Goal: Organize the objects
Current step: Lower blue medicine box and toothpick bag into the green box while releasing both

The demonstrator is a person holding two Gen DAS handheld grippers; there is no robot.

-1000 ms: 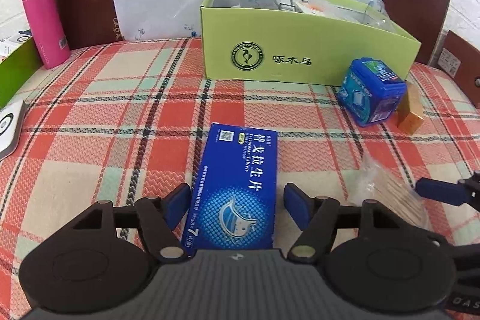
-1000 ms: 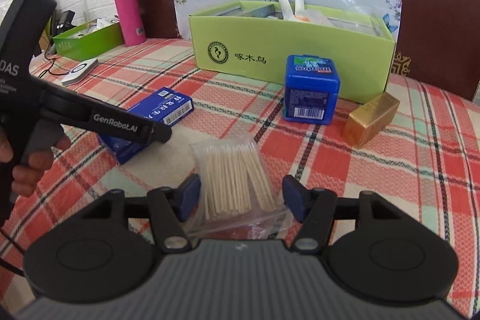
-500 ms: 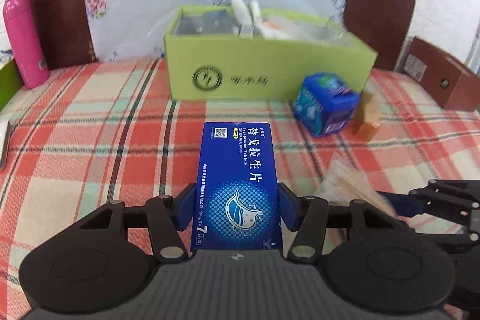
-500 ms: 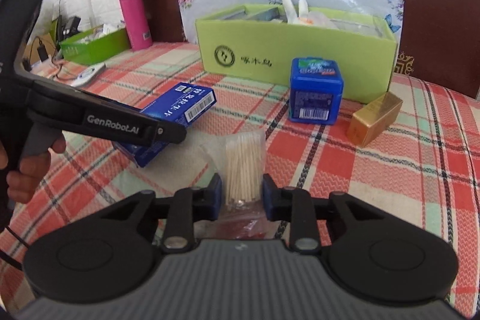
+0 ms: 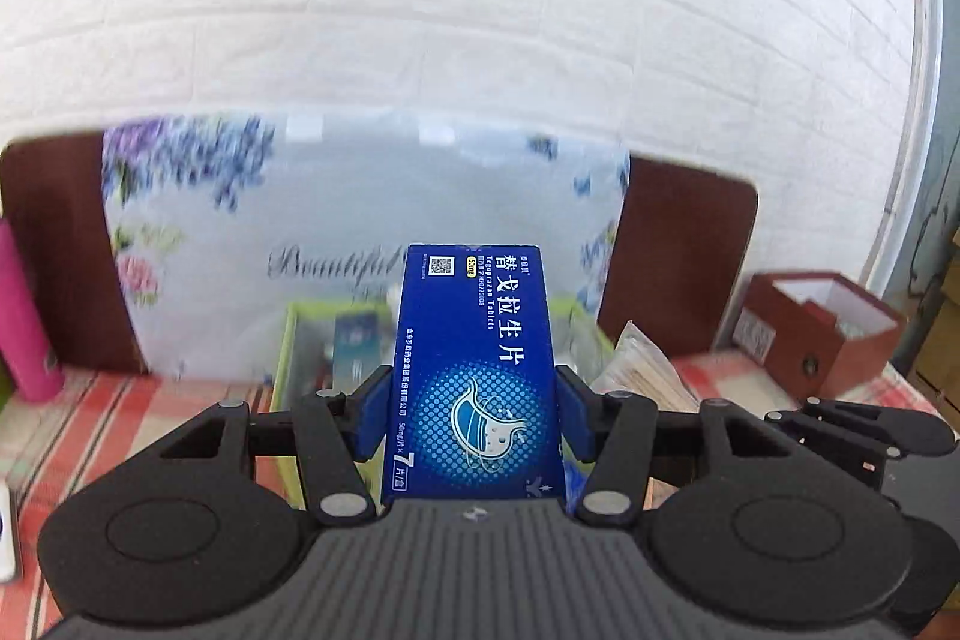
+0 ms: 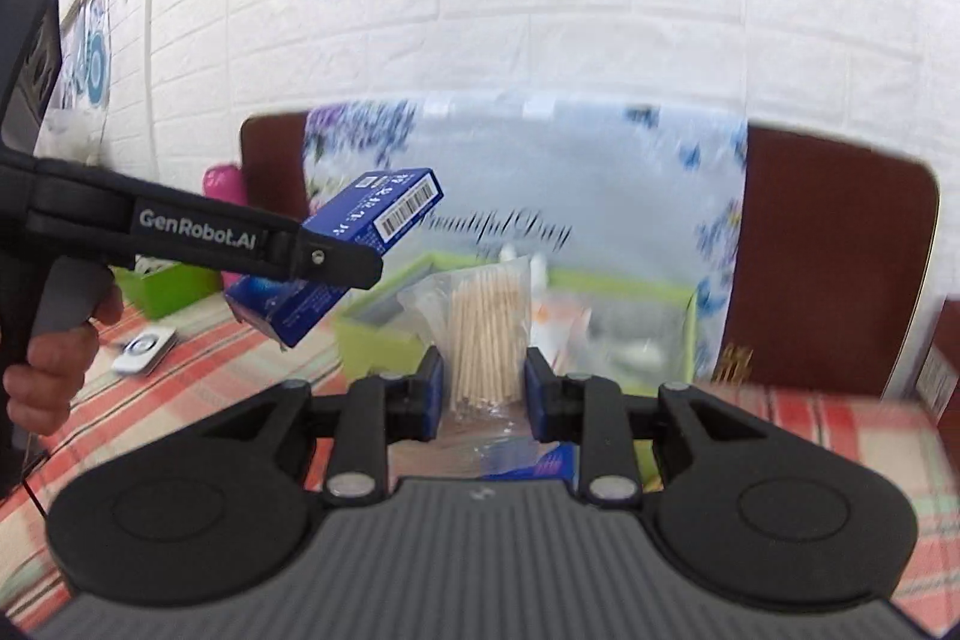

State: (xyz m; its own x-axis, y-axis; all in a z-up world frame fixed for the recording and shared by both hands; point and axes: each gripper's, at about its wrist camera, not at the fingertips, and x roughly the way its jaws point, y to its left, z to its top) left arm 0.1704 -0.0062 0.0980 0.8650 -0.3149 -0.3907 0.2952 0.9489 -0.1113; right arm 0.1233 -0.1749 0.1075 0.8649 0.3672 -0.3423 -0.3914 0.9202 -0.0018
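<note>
Holding the blue tablet box (image 5: 477, 382) in the left tool (image 5: 474, 415), pads clamped on its two long sides, and it's up in the air over the green box (image 6: 384, 325) at the back of the bench (image 5: 114, 406). Long axis runs straight out along the fingers, away from the camera, far end tipped a bit upward as seen from the right wrist view, printed face up. The right tool (image 6: 483, 391) is closed on a clear bag of toothpicks (image 6: 489, 334), sticks standing roughly upright between the pads, also lifted above the green box. What I'd worry about: the two tools are pretty near each other heading for the same box, so they could bump on the way in. The toothpick bag is slippery film, gripped low, so it could sag or slide out. And that green box already looks stuffed, so the tablet box going in lengthwise might catch on the rim or sit on top of other stuff. Pink bottle (image 5: 24, 340) at the far left is well clear.
</note>
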